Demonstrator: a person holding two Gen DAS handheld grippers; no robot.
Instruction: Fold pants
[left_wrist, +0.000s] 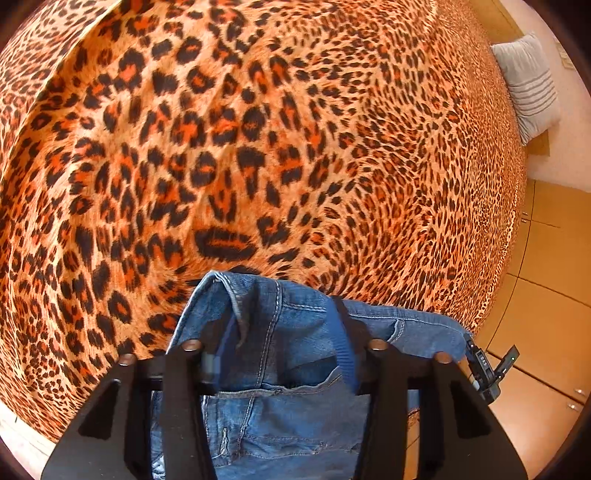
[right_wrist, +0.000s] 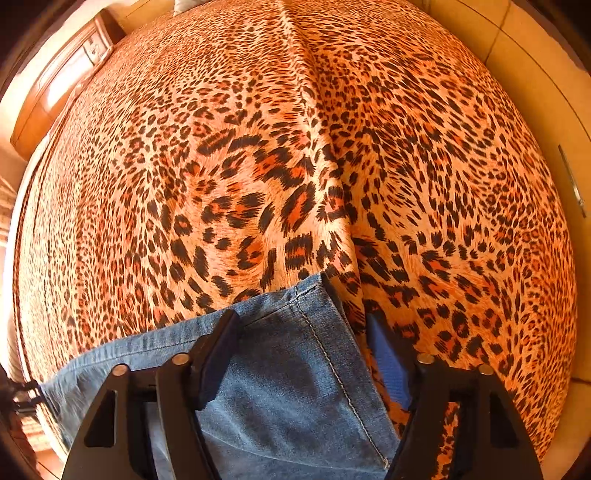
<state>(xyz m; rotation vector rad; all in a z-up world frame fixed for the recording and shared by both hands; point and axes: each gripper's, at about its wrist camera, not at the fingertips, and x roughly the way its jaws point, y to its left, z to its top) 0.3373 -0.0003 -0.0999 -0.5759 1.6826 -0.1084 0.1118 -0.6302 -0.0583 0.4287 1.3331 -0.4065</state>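
Observation:
Blue jeans lie on a bed covered with a leopard-print spread (left_wrist: 258, 147). In the left wrist view their waistband and pocket end (left_wrist: 280, 369) is bunched up between the fingers of my left gripper (left_wrist: 280, 332), which is shut on the denim. A fold of it stands up past the fingertips. In the right wrist view the hemmed leg end (right_wrist: 295, 362) lies flat on the spread (right_wrist: 295, 147). My right gripper (right_wrist: 303, 332) stands over it, open. Its left finger (right_wrist: 218, 350) is over the denim, and its blue right pad (right_wrist: 388, 358) is off the leg's edge, with spread showing between them.
A grey striped pillow (left_wrist: 528, 85) lies at the far right corner of the bed. Wooden cabinet fronts (left_wrist: 546, 295) run along the bed's right side. A black device (left_wrist: 487, 373) pokes out past the jeans. Wooden furniture (right_wrist: 62, 81) stands at the upper left, pale floor tiles (right_wrist: 535, 74) at the right.

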